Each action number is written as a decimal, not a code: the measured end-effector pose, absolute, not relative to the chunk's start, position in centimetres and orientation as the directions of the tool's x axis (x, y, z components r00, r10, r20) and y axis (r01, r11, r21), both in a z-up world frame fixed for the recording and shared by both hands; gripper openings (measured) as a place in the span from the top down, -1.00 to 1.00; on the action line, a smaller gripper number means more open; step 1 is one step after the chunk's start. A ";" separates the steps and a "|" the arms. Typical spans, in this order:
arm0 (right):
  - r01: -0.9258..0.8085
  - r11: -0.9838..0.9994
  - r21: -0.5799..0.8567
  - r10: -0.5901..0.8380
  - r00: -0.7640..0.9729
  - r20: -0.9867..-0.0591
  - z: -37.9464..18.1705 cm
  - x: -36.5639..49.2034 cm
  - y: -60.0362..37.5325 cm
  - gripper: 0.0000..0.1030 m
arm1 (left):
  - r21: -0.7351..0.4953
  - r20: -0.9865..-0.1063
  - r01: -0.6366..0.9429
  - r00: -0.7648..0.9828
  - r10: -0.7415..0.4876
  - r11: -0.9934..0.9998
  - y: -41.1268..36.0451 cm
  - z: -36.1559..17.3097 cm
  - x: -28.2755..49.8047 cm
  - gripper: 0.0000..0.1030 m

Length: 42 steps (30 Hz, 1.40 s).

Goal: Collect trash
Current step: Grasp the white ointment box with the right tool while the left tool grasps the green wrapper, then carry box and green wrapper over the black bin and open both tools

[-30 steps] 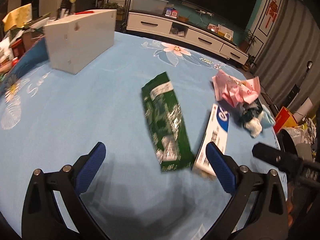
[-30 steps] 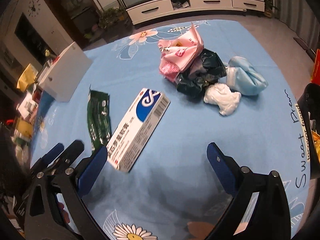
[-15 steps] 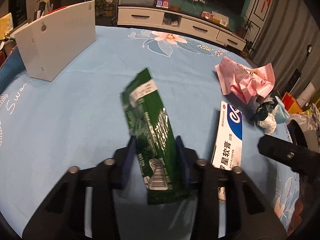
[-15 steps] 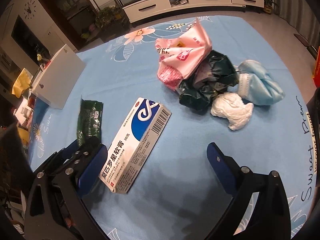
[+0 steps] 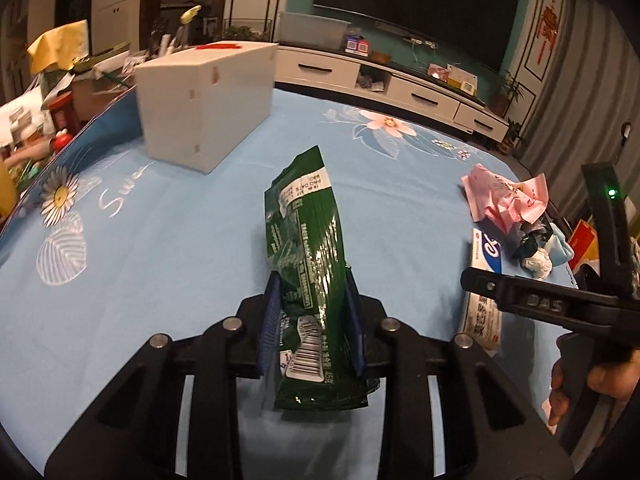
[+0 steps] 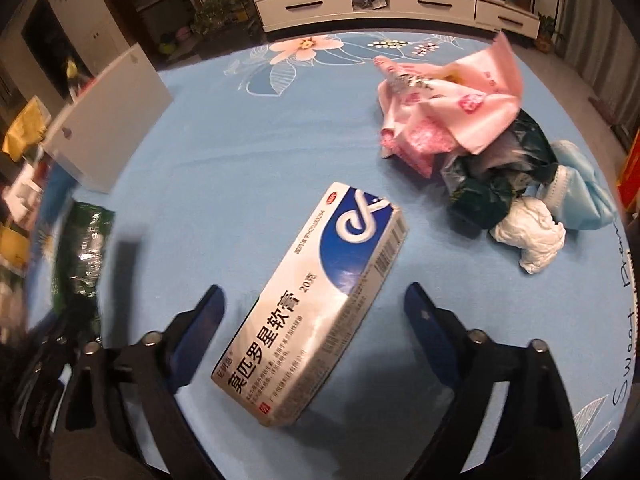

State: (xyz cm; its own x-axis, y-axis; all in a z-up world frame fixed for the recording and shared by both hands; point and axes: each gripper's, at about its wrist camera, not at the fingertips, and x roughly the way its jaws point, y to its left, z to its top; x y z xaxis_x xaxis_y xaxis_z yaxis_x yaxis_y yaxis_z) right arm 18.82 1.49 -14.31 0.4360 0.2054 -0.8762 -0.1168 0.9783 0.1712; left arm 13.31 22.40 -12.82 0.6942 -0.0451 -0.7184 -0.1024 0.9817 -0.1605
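- Left gripper (image 5: 310, 312): its 2 blue fingers (image 5: 269, 320) are closing on the green wrapper (image 5: 308, 264), pinching its lower part and holding it tilted above the desk (image 5: 160, 240).
- Right gripper (image 6: 314, 320): fingers spread but closing, either side of the ointment box (image 6: 316, 300); pads not touching it.
- Crumpled trash pile (image 6: 480, 160): lies beyond the box.
- White box (image 5: 208, 100): stands at the desk's far left.

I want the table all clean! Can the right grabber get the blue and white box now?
Probably yes. The blue and white box lies on the cloth between the closing right gripper's fingers, with nothing on top of it.
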 end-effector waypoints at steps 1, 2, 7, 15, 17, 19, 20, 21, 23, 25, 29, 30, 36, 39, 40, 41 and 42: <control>-0.117 0.981 0.153 0.189 0.436 -0.880 -14.5 18.8 1.7 -0.50 | -0.164 -0.719 -0.104 0.694 -0.046 0.981 22.7 -12.8 13.1 0.40; -0.116 0.985 0.130 0.169 0.435 -0.884 -14.8 18.7 1.9 -0.49 | -0.167 -0.719 -0.106 0.693 -0.048 0.980 22.8 -12.8 13.0 0.40; -0.143 0.986 0.089 0.147 0.472 -0.869 -14.6 17.9 1.6 0.31 | -0.179 -0.715 -0.088 0.695 -0.068 0.980 22.5 -12.7 12.4 0.40; -0.213 0.963 0.164 0.251 0.488 -0.836 -13.1 14.4 -1.3 0.57 | -0.204 -0.707 -0.037 0.697 -0.120 0.978 20.2 -12.2 11.1 0.40; -0.228 0.958 0.175 0.269 0.495 -0.826 -12.6 13.2 -2.0 0.57 | -0.210 -0.706 -0.021 0.695 -0.136 0.978 19.4 -12.0 10.8 0.40; -0.239 0.954 0.183 0.283 0.500 -0.819 -12.0 11.8 -2.9 0.57 | -0.216 -0.708 0.000 0.689 -0.157 0.976 18.4 -12.0 10.4 0.40; -0.243 0.952 0.188 0.289 0.502 -0.815 -11.8 11.2 -3.4 0.57 | -0.219 -0.709 0.009 0.685 -0.165 0.976 18.0 -12.0 10.2 0.40; -0.247 0.950 0.190 0.293 0.504 -0.813 -11.5 10.3 -4.0 0.57 | -0.220 -0.710 0.017 0.683 -0.172 0.975 17.6 -12.0 10.1 0.40; -0.247 0.948 0.199 0.301 0.505 -0.809 -11.1 9.3 -4.8 0.57 | -0.223 -0.712 0.037 0.676 -0.188 0.974 16.5 -11.9 9.7 0.40; -0.243 0.949 0.200 0.300 0.507 -0.808 -11.0 8.6 -5.8 0.57 | -0.227 -0.713 0.060 0.669 -0.208 0.972 15.2 -11.7 9.2 0.40; -0.226 0.955 0.190 0.284 0.525 -0.802 -10.5 7.0 -7.8 0.57 | -0.220 -0.715 0.101 0.659 -0.231 0.970 12.9 -11.3 8.5 0.40; -0.219 0.957 0.191 0.281 0.529 -0.801 -10.3 6.6 -8.5 0.57 | -0.217 -0.716 0.109 0.658 -0.234 0.970 12.5 -11.2 8.4 0.40; -0.176 0.966 0.190 0.257 0.560 -0.788 -9.6 5.2 -11.4 0.57 | -0.176 -0.711 0.164 0.661 -0.241 0.971 9.2 -10.1 7.2 0.40; -0.159 0.970 0.186 0.244 0.582 -0.776 -9.1 4.5 -12.9 0.57 | -0.160 -0.709 0.184 0.662 -0.242 0.970 8.0 -9.7 6.9 0.40; -0.153 0.971 0.186 0.241 0.588 -0.772 -9.0 4.3 -13.3 0.57 | -0.154 -0.709 0.191 0.662 -0.243 0.969 7.6 -9.5 6.8 0.40; -0.147 0.972 0.185 0.237 0.595 -0.768 -8.8 4.1 -13.8 0.57 | -0.146 -0.708 0.199 0.663 -0.243 0.969 7.1 -9.3 6.6 0.40; -0.140 0.973 0.185 0.232 0.603 -0.763 -8.7 3.9 -14.2 0.57 | -0.139 -0.707 0.206 0.664 -0.243 0.969 6.6 -9.2 6.5 0.40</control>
State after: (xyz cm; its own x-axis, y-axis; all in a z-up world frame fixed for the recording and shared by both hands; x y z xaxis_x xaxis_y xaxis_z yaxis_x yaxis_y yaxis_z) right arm 3.92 -14.24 -8.69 0.6026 0.2324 -0.7635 -0.1401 0.9726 0.1855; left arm 6.48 6.61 -9.16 0.6637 -0.2431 -0.7074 0.2063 0.9685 -0.1393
